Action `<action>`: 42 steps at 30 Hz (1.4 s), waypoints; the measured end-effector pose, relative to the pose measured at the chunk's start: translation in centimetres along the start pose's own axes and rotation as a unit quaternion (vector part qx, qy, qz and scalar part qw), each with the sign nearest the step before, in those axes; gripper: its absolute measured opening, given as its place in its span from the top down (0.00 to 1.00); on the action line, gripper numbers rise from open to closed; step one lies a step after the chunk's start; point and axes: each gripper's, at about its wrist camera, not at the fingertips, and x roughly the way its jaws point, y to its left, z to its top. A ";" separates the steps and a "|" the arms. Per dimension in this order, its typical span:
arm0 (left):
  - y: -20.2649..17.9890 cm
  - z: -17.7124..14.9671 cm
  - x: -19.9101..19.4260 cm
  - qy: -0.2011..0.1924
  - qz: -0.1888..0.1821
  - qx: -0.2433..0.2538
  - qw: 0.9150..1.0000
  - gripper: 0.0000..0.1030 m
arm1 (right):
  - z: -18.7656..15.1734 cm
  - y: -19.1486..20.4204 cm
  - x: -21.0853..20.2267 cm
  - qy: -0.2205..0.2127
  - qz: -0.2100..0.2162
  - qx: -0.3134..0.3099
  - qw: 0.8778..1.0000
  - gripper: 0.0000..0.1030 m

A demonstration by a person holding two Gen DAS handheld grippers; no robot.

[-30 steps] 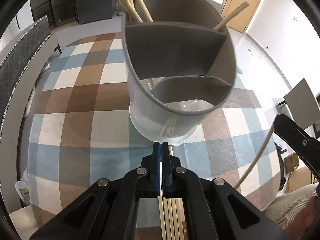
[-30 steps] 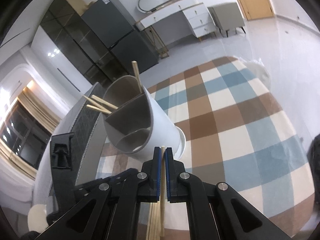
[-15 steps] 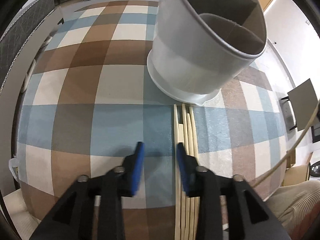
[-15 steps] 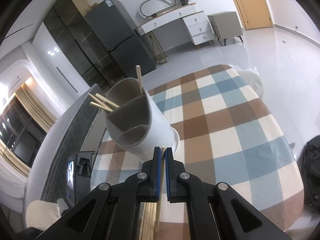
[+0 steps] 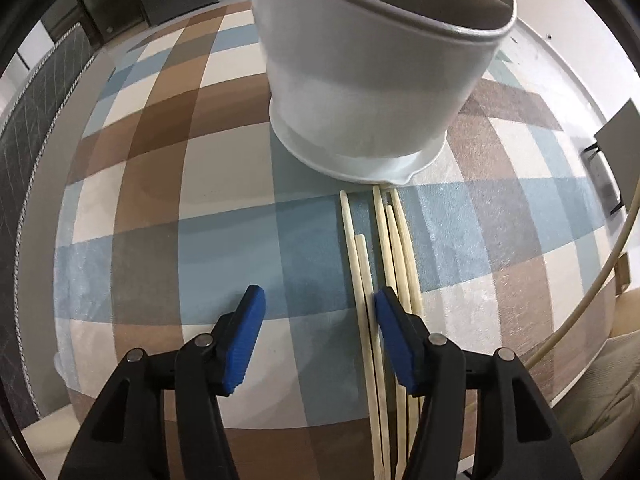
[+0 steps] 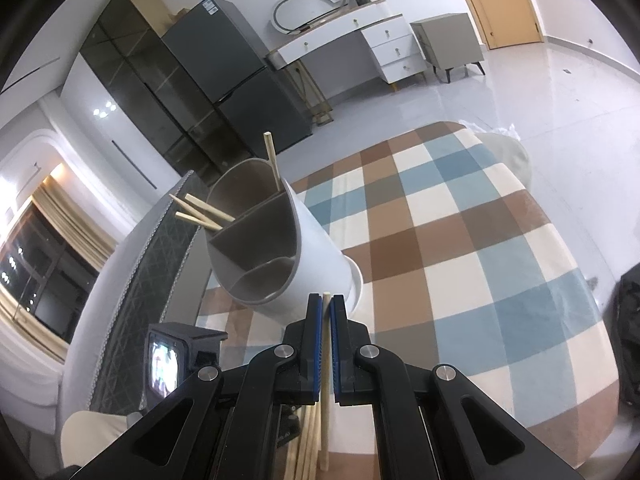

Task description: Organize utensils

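A white utensil holder point(image 5: 372, 80) with grey dividers stands on the checked tablecloth point(image 5: 160, 200); it also shows in the right wrist view point(image 6: 280, 248) with several chopsticks point(image 6: 200, 212) standing in it. Several loose wooden chopsticks point(image 5: 384, 264) lie on the cloth in front of the holder. My left gripper point(image 5: 316, 320) is open and empty, low over the cloth, its right finger beside the loose chopsticks. My right gripper point(image 6: 327, 320) is shut on a single chopstick point(image 6: 326, 364), held above the table near the holder.
A grey upholstered bench edge point(image 5: 28, 128) runs along the table's left side. The left gripper's camera body point(image 6: 176, 356) shows at lower left in the right wrist view. Cabinets, a fridge point(image 6: 240, 92) and a white desk point(image 6: 360, 40) stand far behind.
My left gripper has let go of the holder and opened wide, drawing back and down toward the loose chopsticks. My right gripper has risen with its chopstick still held.
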 end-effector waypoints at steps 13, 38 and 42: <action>1.7 -0.2 0.0 0.009 -0.016 -0.053 0.998 0.49 | 0.0 0.0 0.0 0.000 0.000 0.000 1.000 0.97; 1.5 2.8 1.6 -0.019 0.004 -0.015 1.000 0.86 | 0.1 -0.2 0.3 0.004 -0.003 0.004 1.000 0.97; 0.8 3.2 1.4 -0.023 -0.002 0.008 1.000 0.99 | 0.2 -0.1 0.9 0.007 -0.008 -0.001 1.000 0.97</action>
